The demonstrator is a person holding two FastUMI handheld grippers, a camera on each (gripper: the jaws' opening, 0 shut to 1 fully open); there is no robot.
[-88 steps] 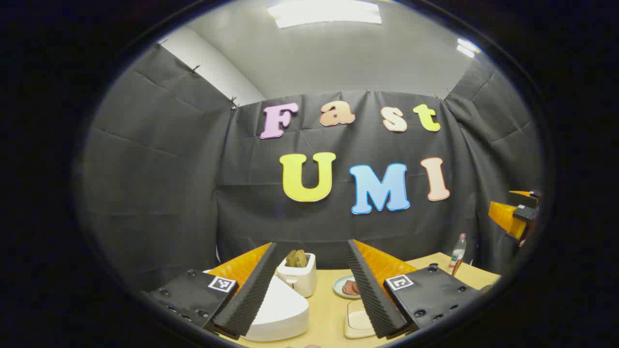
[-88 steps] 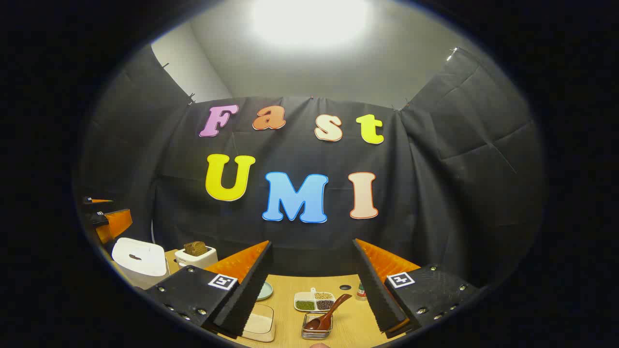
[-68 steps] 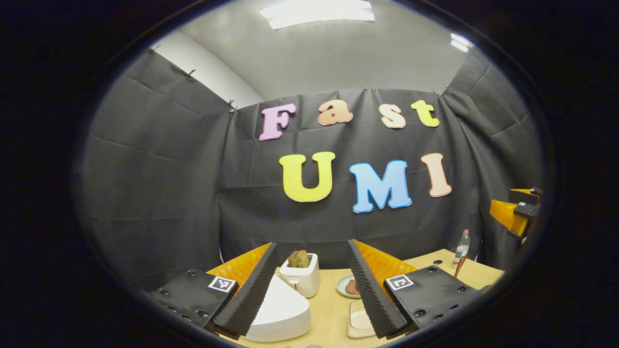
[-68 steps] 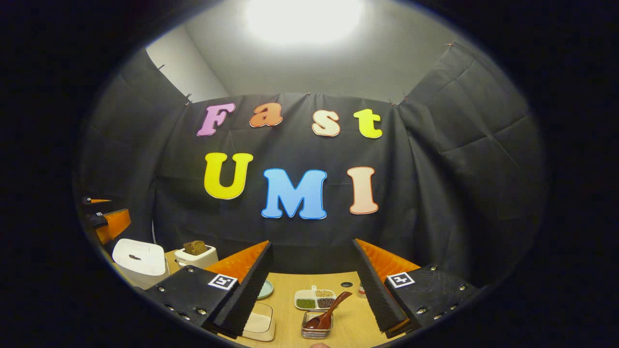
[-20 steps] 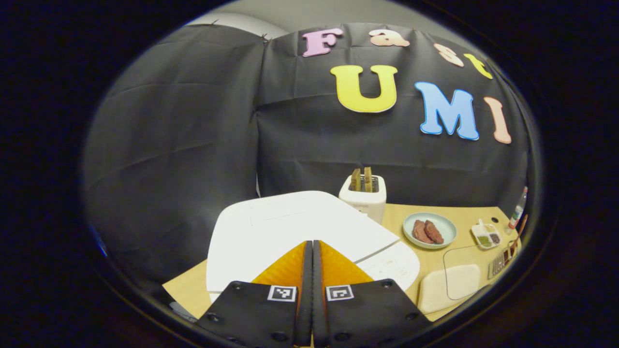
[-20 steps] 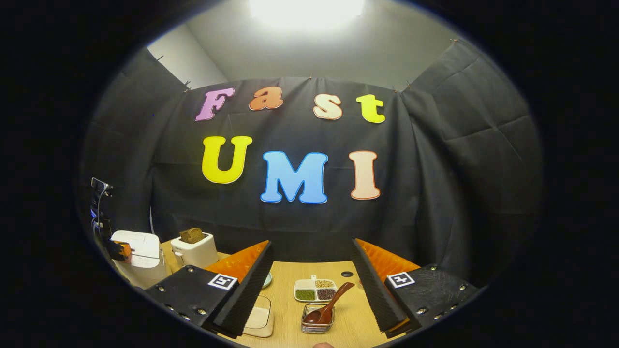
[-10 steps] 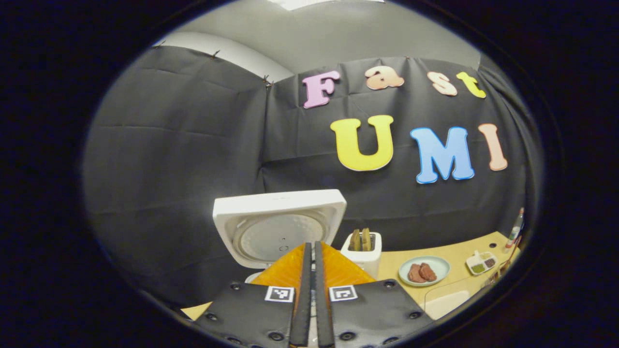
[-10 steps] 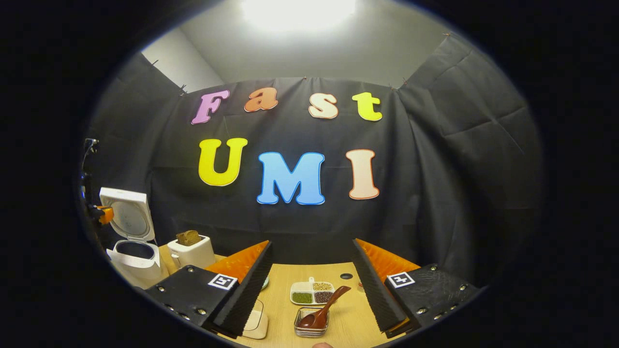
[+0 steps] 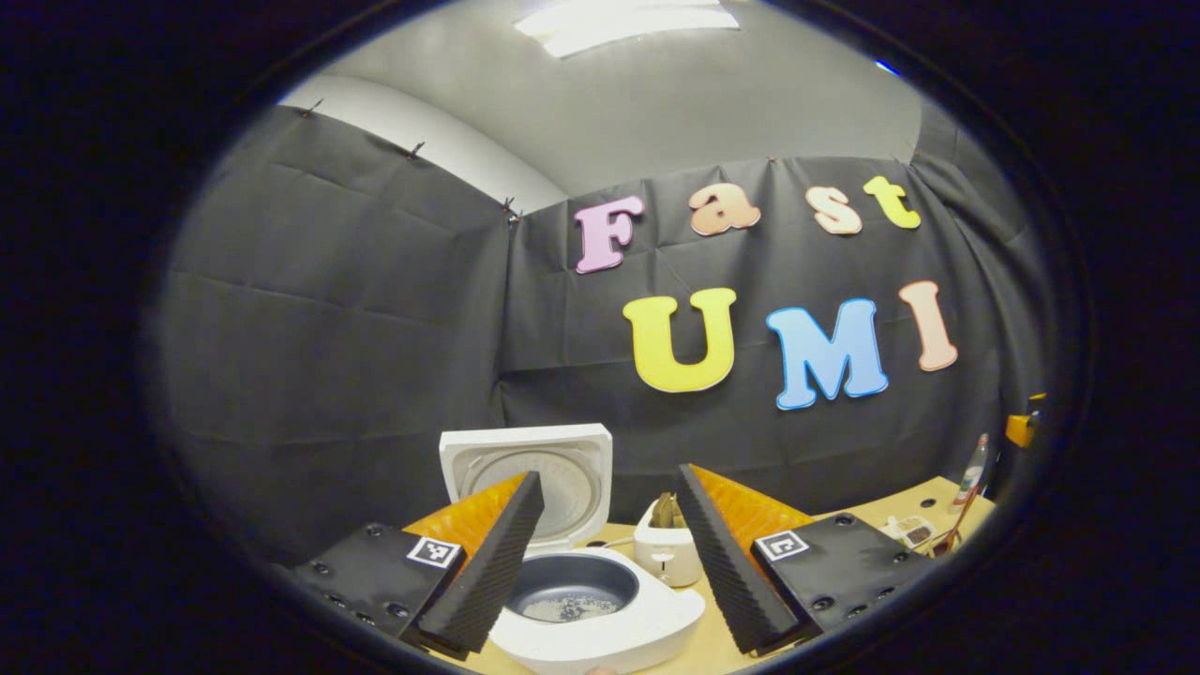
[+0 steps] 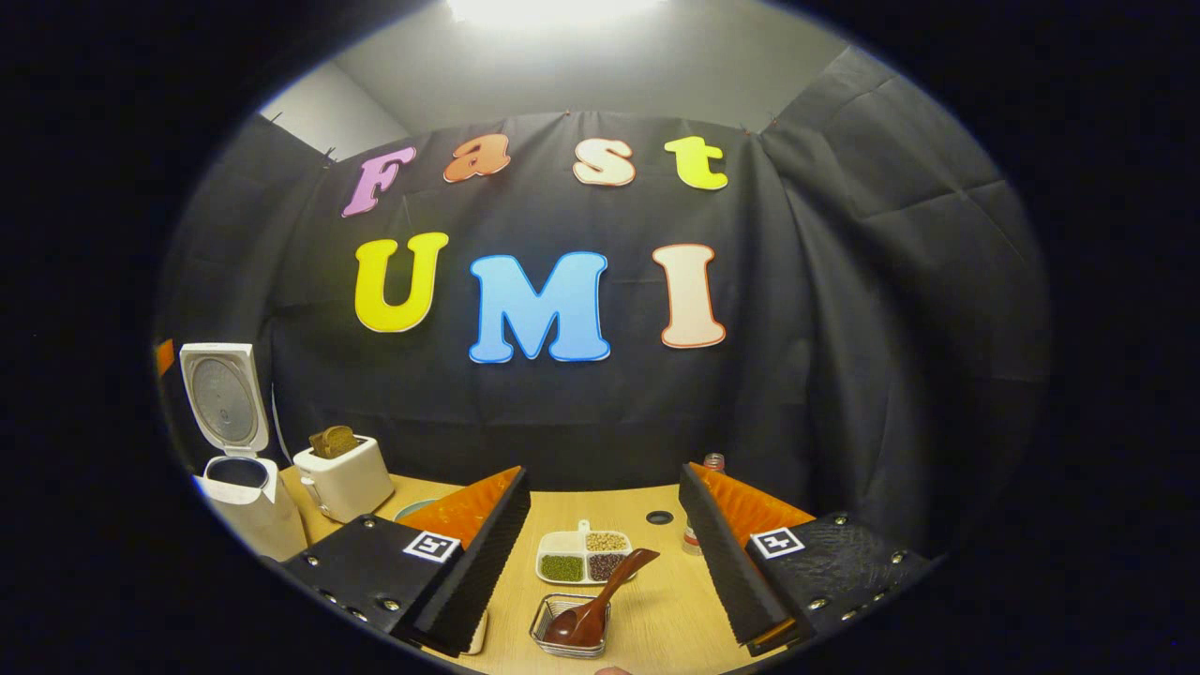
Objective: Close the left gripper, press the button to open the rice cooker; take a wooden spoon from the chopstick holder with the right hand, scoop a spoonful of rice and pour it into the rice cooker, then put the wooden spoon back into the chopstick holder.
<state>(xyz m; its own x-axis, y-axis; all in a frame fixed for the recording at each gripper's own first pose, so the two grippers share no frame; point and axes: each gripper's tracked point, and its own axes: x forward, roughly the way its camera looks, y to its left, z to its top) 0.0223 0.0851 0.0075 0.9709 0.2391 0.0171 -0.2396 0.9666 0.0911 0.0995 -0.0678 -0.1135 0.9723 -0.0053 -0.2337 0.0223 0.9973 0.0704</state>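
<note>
The white rice cooker stands open, its lid raised upright behind the dark inner pot, which has a little white at its bottom. My left gripper hovers just in front of the cooker, open, nothing between its fingers. In the right gripper view the cooker is at the far left. A brown wooden spoon leans in a small wire holder directly ahead of my right gripper, which is open and empty above the table. A clear box of rice peeks out beside its left finger.
A white toaster with bread stands next to the cooker. A divided dish of beans and a small bottle lie behind the spoon holder on the wooden table. Black cloth walls close the booth.
My left gripper was shut and pressed on the cooker; the lid sprang up, then the gripper drew back and opened. My right gripper tilted slightly down toward the spoon, still open.
</note>
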